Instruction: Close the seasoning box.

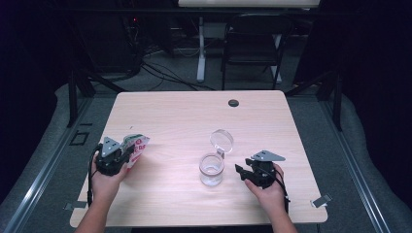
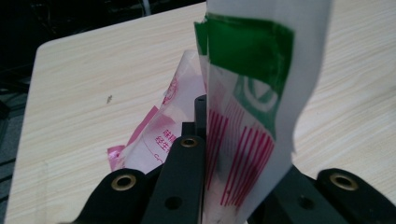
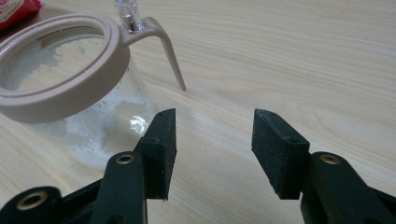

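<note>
A white packet printed in pink and green (image 1: pixel 136 147) (image 2: pixel 243 107) is pinched upright in my left gripper (image 1: pixel 120 156) (image 2: pixel 204 140), near the table's left edge. A clear glass jar (image 1: pixel 212 169) (image 3: pixel 70 93) with a beige rim stands at the table's middle, its round lid (image 1: pixel 221 140) swung open behind it. White grains lie inside the jar. My right gripper (image 1: pixel 240 170) (image 3: pixel 212 140) rests just right of the jar, jaws apart with nothing between them, and the left jaw is close to the glass.
The light wooden table (image 1: pixel 194 111) has a dark round grommet (image 1: pixel 233 103) near its far edge. A black chair (image 1: pixel 252 43) and a table leg (image 1: pixel 200 48) stand beyond it. Metal clips (image 1: pixel 321 200) sit at the near corners.
</note>
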Available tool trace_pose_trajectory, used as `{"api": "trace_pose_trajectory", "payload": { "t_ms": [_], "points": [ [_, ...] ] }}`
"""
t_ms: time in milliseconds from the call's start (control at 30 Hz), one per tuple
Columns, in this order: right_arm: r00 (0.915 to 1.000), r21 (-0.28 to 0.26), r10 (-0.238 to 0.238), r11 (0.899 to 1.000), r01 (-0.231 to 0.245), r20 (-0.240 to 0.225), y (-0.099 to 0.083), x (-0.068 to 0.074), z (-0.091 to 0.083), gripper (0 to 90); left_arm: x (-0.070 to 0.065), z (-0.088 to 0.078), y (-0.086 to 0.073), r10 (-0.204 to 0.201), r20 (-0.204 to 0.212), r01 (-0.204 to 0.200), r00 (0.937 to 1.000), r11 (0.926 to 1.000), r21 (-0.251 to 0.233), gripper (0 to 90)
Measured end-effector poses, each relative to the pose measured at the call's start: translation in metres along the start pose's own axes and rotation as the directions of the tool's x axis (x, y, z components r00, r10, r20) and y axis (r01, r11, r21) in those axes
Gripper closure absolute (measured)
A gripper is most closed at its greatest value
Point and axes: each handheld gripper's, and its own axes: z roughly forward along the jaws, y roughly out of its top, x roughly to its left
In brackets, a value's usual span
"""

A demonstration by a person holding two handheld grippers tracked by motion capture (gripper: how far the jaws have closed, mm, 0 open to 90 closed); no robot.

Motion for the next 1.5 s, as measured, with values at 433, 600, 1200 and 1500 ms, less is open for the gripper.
{"api": "trace_pose_trajectory", "payload": {
  "t_ms": [433, 600, 1200, 1500],
  "points": [
    [1.0, 0.009, -0.005, 1.0, 0.005, 0.002, 0.0, 0.001, 0.002, 50.1, 0.013, -0.02, 0.011, -0.021, -0.098, 0.017, 0.995, 0.9992, -0.038, 90.0],
    [1.0, 0.009, -0.006, 1.0, 0.006, 0.004, 0.0, 0.001, 0.002, 50.2, 0.021, -0.028, 0.012, -0.055, -0.112, 0.047, 0.9922, 0.9963, -0.071, 90.0],
    [0.9999, 0.006, -0.01, 1.0, 0.01, 0.003, -0.001, 0.001, 0.002, 50.2, -0.006, -0.041, 0.032, 0.032, -0.021, -0.034, 0.9993, 0.9941, -0.103, 90.0],
    [0.9999, -0.009, -0.002, 1.0, 0.002, 0.014, -0.006, -0.001, -0.006, 50.2, -0.042, -0.034, 0.046, 0.118, 0.082, -0.107, 0.9896, 0.9859, -0.128, 90.0]
  ]
}}
